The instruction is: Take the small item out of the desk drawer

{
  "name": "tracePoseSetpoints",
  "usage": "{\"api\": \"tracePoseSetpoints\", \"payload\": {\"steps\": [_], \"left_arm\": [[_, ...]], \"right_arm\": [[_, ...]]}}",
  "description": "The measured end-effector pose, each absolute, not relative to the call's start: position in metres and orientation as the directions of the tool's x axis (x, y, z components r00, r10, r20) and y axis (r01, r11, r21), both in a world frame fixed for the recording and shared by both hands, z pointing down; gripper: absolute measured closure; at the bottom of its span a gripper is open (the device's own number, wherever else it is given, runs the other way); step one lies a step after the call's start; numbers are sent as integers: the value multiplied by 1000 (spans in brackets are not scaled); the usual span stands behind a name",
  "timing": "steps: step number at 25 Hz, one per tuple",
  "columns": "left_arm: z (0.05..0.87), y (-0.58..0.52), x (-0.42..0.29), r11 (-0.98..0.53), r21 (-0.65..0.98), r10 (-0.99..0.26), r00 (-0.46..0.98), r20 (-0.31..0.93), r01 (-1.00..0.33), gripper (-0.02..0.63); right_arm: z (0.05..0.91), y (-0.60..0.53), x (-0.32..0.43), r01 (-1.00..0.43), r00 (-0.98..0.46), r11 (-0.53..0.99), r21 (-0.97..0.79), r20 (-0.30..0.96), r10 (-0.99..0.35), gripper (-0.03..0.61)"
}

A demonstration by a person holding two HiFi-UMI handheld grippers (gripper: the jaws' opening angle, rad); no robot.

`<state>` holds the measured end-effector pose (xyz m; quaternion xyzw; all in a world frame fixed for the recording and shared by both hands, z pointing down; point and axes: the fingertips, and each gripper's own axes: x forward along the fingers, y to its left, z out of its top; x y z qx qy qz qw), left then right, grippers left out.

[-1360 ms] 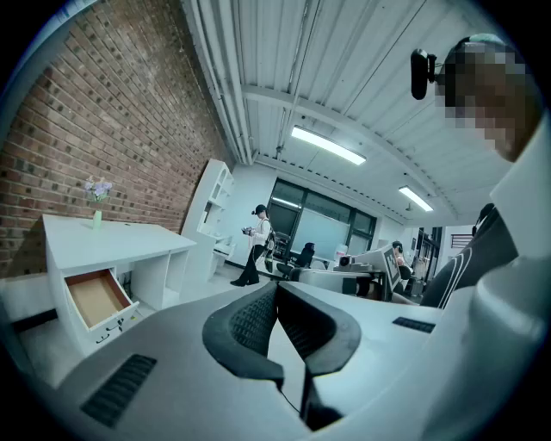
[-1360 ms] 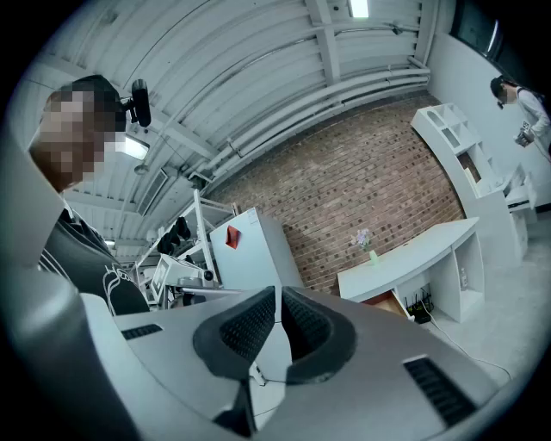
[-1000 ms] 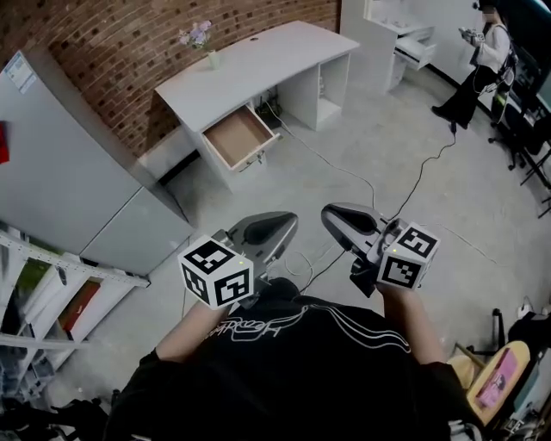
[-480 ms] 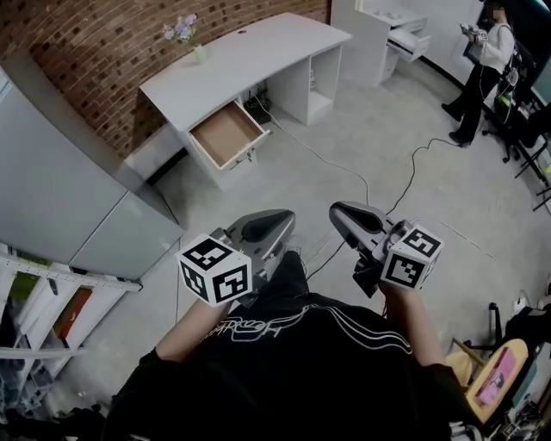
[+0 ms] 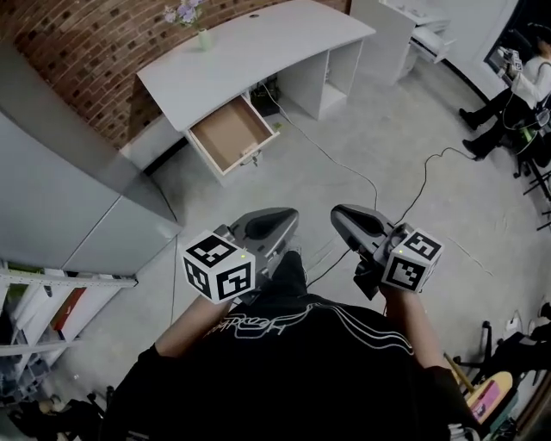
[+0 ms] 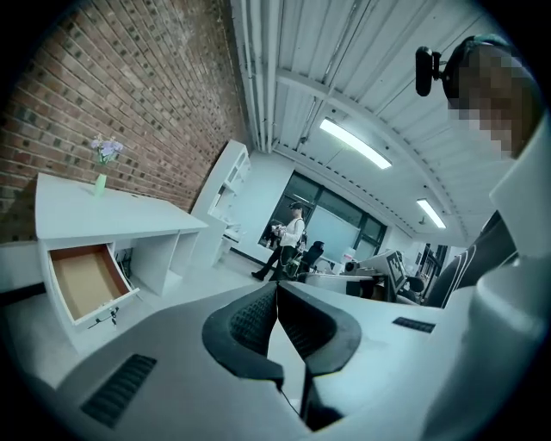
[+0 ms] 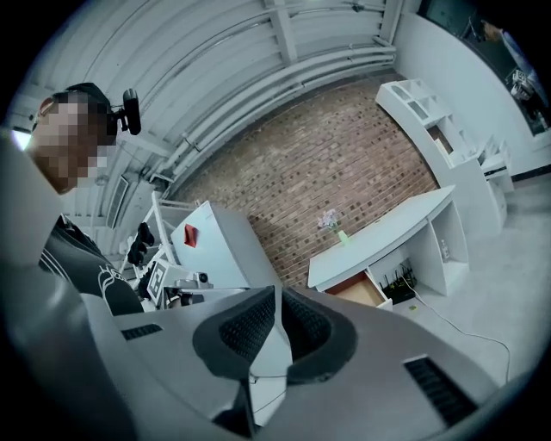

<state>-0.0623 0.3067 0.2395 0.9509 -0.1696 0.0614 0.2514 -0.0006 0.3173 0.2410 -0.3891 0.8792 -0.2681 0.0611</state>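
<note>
The white desk (image 5: pixel 258 52) stands against the brick wall, and its wooden drawer (image 5: pixel 231 133) is pulled open. The drawer's bottom looks bare from here; no small item shows in it. Keys hang from the drawer front (image 5: pixel 251 158). My left gripper (image 5: pixel 280 220) and right gripper (image 5: pixel 344 215) are held side by side in front of my body, far short of the desk. Both are shut, with nothing between the pads. The drawer (image 6: pixel 84 281) sits at the left of the left gripper view, beyond the left gripper (image 6: pixel 277 289). The right gripper (image 7: pixel 278 297) points towards the drawer (image 7: pixel 362 291).
A grey cabinet (image 5: pixel 69 215) stands at the left, with a shelf rack (image 5: pixel 34 297) below it. A black cable (image 5: pixel 413 185) runs over the floor right of the desk. A vase of flowers (image 5: pixel 196 26) is on the desk. A person (image 5: pixel 525 82) stands far right.
The desk and its open drawer have grown larger and shifted in the head view as I walk towards them. Both grippers stay shut in front of my body. The person now shows at the right edge.
</note>
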Motion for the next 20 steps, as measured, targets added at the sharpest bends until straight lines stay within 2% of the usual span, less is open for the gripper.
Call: {"api": "tracePoseSetpoints", "payload": {"steps": [8,13,20], "left_arm": [[263,118,-27,-772,485,-312,909,275,-412,592],[278,2,3,-744,516,-329,905,271,-425,591],[306,-90,25,-749,503,-322,900,294,-432,591]], "right_arm": [[263,132,40,-613,-713,526,-589,127,-690,523],[275,19,62,-587,-745,546,-597,134,-654,523],[296,-73,76,-570,-764,555,-605,142,-630,523]]}}
